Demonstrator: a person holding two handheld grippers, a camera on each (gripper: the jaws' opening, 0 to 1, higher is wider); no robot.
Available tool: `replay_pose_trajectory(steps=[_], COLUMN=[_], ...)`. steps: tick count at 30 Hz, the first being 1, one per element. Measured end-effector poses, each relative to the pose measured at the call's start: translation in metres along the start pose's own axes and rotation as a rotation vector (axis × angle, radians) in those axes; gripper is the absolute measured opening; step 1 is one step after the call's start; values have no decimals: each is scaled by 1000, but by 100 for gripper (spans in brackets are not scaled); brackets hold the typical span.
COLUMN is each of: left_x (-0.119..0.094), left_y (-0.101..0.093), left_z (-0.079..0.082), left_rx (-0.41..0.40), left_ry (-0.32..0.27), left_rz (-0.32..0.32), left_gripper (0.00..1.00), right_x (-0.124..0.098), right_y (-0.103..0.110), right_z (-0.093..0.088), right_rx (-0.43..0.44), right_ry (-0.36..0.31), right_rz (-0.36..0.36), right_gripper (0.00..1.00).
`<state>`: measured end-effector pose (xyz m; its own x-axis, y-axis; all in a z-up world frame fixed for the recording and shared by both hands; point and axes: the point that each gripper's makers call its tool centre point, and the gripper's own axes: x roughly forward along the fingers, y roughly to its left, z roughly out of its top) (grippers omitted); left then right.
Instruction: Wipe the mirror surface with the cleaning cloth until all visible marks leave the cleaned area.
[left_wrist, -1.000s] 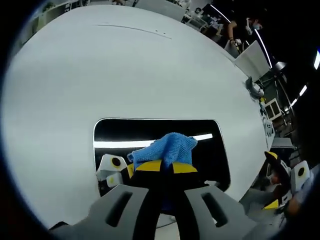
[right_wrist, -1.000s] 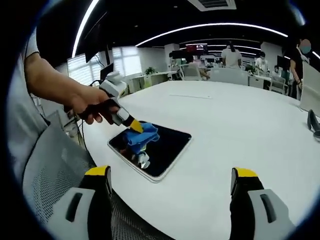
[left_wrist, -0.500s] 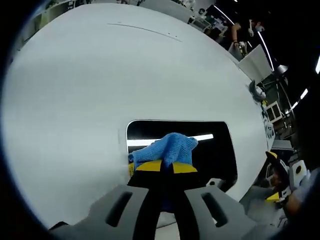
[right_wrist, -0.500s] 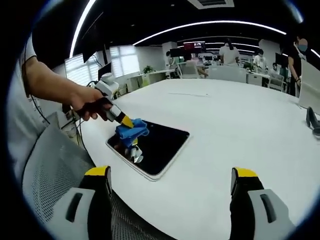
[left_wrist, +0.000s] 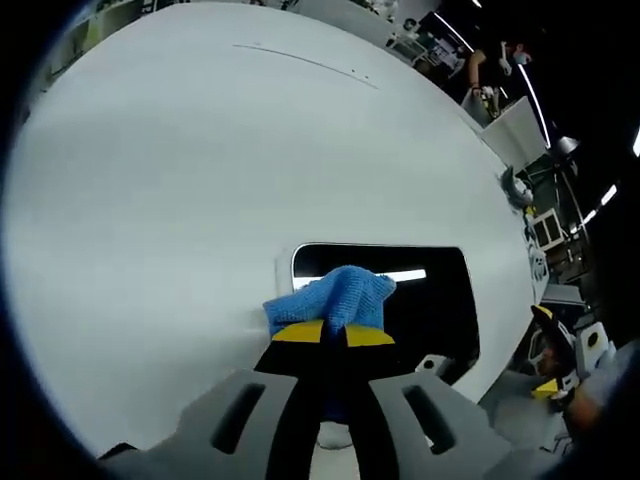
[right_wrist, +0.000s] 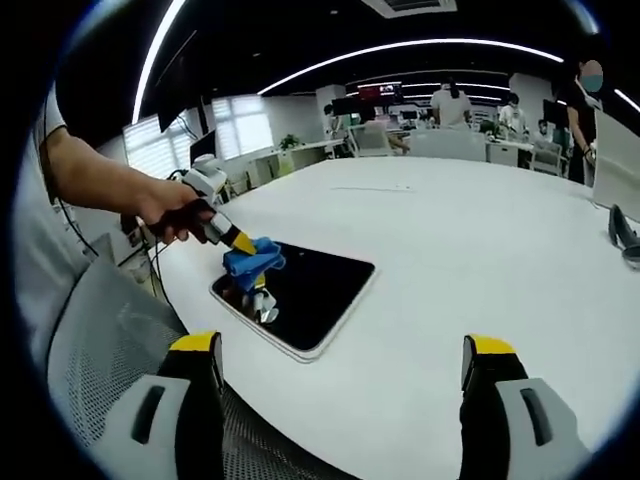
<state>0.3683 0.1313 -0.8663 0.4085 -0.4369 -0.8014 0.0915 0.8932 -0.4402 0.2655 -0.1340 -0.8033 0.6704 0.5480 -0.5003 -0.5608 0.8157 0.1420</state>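
A dark rectangular mirror (left_wrist: 420, 300) (right_wrist: 305, 295) lies flat on the white table, near its front edge. My left gripper (left_wrist: 333, 333) is shut on a blue cleaning cloth (left_wrist: 335, 295), which rests at the mirror's left end, half over its edge. In the right gripper view the same cloth (right_wrist: 252, 262) sits on the mirror's near-left corner under the left gripper (right_wrist: 240, 240), held by a person's hand (right_wrist: 170, 210). My right gripper (right_wrist: 340, 350) stands open well back from the mirror, with nothing between its yellow-tipped fingers (right_wrist: 198, 345).
The round white table (left_wrist: 200, 150) (right_wrist: 480, 250) stretches wide beyond the mirror. A grey mesh chair (right_wrist: 110, 350) stands by the table's near edge. A dark object (right_wrist: 625, 240) lies at the far right. Desks and people fill the office behind.
The left gripper has slid the cloth leftwards across the mirror to its left end. The right gripper has stayed open and nearly still.
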Motion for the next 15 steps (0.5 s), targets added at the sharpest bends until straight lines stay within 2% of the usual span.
replay_pose_trajectory(steps=[3,7,8,10,11,13,15], left_x=[-1,-4,-4,-4,-4,-5,-4], left_y=[2,6,6,7,8,9,8], left_z=[0,-1,-1,-1,-1,0,0], left_rx=[15,6,5,5,7,3,5], left_ry=[0,-7,-7,-12,-12,-7,-3], left_rz=[6,7,7,6,6,7,7], left_gripper=[2,2,2,2,2,2,2], right_x=[0,-2,-1,-2,-1,0,1], right_y=[0,-7,-9,-2,1,5,8], right_z=[-1,5,2,7,8,2,4], right_rx=[-13,-15,-33,-34,-64,-129,-121], right_ry=[3,-32,-11,-23,-10,47,40], right_rz=[-1,-31,-40,-18,-8,10,15], right_gripper=[99,99,99,99,99,99,99])
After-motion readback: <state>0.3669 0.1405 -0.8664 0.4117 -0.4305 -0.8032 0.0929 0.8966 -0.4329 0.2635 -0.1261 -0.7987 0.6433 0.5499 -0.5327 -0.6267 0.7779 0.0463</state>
